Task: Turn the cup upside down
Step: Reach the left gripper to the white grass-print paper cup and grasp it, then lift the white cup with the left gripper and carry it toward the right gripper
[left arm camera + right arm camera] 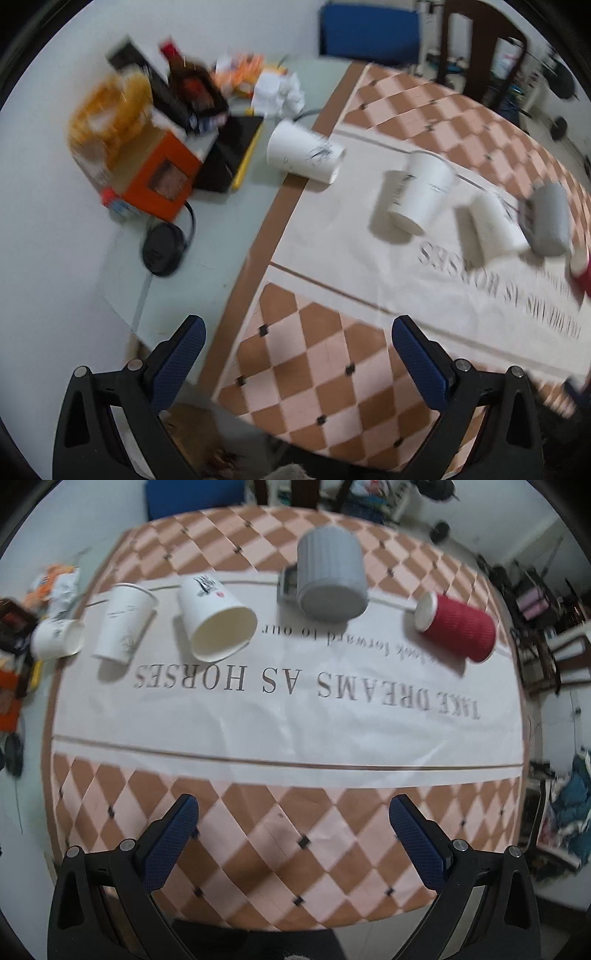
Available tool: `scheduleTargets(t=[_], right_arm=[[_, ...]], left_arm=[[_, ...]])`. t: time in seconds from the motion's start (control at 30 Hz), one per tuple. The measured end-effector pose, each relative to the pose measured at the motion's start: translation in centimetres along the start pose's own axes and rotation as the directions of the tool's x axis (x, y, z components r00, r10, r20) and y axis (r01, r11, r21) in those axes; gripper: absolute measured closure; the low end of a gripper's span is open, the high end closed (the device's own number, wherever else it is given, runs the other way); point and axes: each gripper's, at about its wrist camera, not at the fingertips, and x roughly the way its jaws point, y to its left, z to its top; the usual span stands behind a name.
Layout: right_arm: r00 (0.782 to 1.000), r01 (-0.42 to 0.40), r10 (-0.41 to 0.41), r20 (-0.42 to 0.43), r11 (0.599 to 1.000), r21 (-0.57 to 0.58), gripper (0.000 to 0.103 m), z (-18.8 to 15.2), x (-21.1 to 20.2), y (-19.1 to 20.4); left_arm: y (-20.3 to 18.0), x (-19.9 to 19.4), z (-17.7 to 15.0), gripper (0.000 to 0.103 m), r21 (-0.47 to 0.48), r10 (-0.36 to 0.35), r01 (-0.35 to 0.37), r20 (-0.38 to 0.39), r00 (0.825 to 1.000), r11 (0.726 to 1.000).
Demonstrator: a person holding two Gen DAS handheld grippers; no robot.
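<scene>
Cups lie in a row across the upper half of the right wrist view: small cup (57,638) on its side at far left, white cup (123,624) standing upright, printed cup (216,622) tipped with mouth toward the camera, grey cup (330,581) apparently inverted, red cup (456,626) on its side. Left gripper (295,363) and right gripper (293,843) hold nothing, jaws apart, low in frame, well short of the row. Judgement: flipping mostly outstanding.
</scene>
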Motion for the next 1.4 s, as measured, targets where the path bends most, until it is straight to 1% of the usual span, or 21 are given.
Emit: scheduleTargets(t=[0.03,0.1,0.17,0.27,0.4,0.43,0.47,0.5,0.63,0.7,0.73,0.77,0.83,0.93,0.97,1.07,1.13,1.17,1.23,1.33,1.4], right_arm=[[1.000,-0.001,0.002,-0.024,0.999,0.037,0.000,0.7,1.2,0.4],[0.998,-0.002,0.009,-0.065,0.995,0.102,0.000,1.7,2.8,0.9],[0.994,-0.006,0.025,-0.109,0.985,0.172,0.000,2.7,4.3,1.2],[0.983,-0.001,0.051,-0.174,0.961,0.277,0.000,3.7,6.5,1.7],[0.973,0.035,0.054,-0.223,0.926,0.377,0.000,4.2,8.5,2.2],[0.971,0.046,0.051,-0.233,0.919,0.392,0.000,4.2,8.9,2.4],[0.970,0.058,0.042,-0.238,0.914,0.400,0.000,4.4,9.2,2.6],[0.969,0.071,0.031,-0.243,0.912,0.403,0.000,4.5,9.4,2.8],[0.967,0.098,0.010,-0.256,0.908,0.407,0.000,4.9,9.6,3.6],[0.966,0.103,0.004,-0.257,0.909,0.403,0.000,5.3,9.7,3.9],[0.966,0.107,-0.001,-0.258,0.910,0.401,0.000,5.4,9.6,4.1],[0.966,0.108,0.000,-0.260,0.911,0.399,0.000,5.8,9.6,4.4],[0.964,0.107,0.003,-0.268,0.913,0.394,0.001,6.3,9.5,4.8],[0.963,0.101,0.006,-0.269,0.919,0.381,0.002,6.6,9.3,5.5],[0.964,0.097,0.007,-0.266,0.922,0.375,0.002,6.6,8.9,5.5],[0.963,0.075,0.021,-0.267,0.935,0.346,0.002,6.4,8.4,5.6],[0.965,0.055,0.030,-0.259,0.948,0.314,0.002,6.3,7.6,5.6],[0.967,0.045,0.033,-0.251,0.953,0.299,0.002,5.9,7.9,4.5],[0.973,0.030,0.029,-0.231,0.969,0.246,0.002,5.4,7.0,4.5],[0.978,0.009,0.030,-0.204,0.982,0.188,0.002,4.5,6.5,3.4],[0.982,-0.002,0.030,-0.189,0.990,0.144,0.002,3.6,5.8,2.7]], left_arm=[[0.5,1.1,1.2,0.000,-0.040,-0.028,0.026,-0.032,0.999,0.999],[1.9,3.4,3.6,0.000,-0.145,-0.111,0.098,-0.085,0.990,0.985],[3.3,5.4,6.0,0.000,-0.256,-0.199,0.166,-0.106,0.974,0.952],[4.1,7.8,8.8,0.000,-0.350,-0.273,0.217,-0.119,0.955,0.911],[4.3,10.4,12.2,0.001,-0.393,-0.297,0.233,-0.111,0.948,0.890],[4.4,11.1,13.0,0.005,-0.401,-0.304,0.238,-0.111,0.946,0.885],[4.5,11.7,13.7,0.009,-0.412,-0.314,0.244,-0.113,0.943,0.878],[4.6,12.4,14.3,0.010,-0.423,-0.323,0.247,-0.118,0.939,0.872],[5.1,14.9,16.3,0.011,-0.479,-0.363,0.265,-0.123,0.924,0.837],[5.3,15.9,17.0,0.022,-0.504,-0.371,0.265,-0.123,0.920,0.822],[5.4,16.3,17.2,0.030,-0.512,-0.376,0.267,-0.120,0.919,0.817],[5.4,16.6,17.4,0.031,-0.517,-0.384,0.275,-0.116,0.916,0.811],[5.4,16.5,17.9,0.033,-0.495,-0.366,0.271,-0.104,0.925,0.825],[4.9,15.5,18.4,0.034,-0.396,-0.306,0.255,-0.071,0.949,0.882],[4.7,15.2,18.6,0.035,-0.366,-0.294,0.252,-0.064,0.954,0.896],[3.9,13.4,18.0,0.035,-0.226,-0.234,0.221,-0.032,0.972,0.949],[3.3,11.8,17.0,0.035,-0.127,-0.191,0.190,0.001,0.982,0.974],[2.9,11.0,16.5,0.035,-0.078,-0.174,0.174,0.015,0.985,0.982],[2.0,9.2,14.5,0.035,0.027,-0.147,0.146,0.034,0.989,0.989],[0.6,7.4,11.1,0.035,0.134,-0.138,0.134,0.020,0.990,0.982],[-0.6,6.5,8.7,0.035,0.169,-0.149,0.148,-0.010,0.989,0.975]])
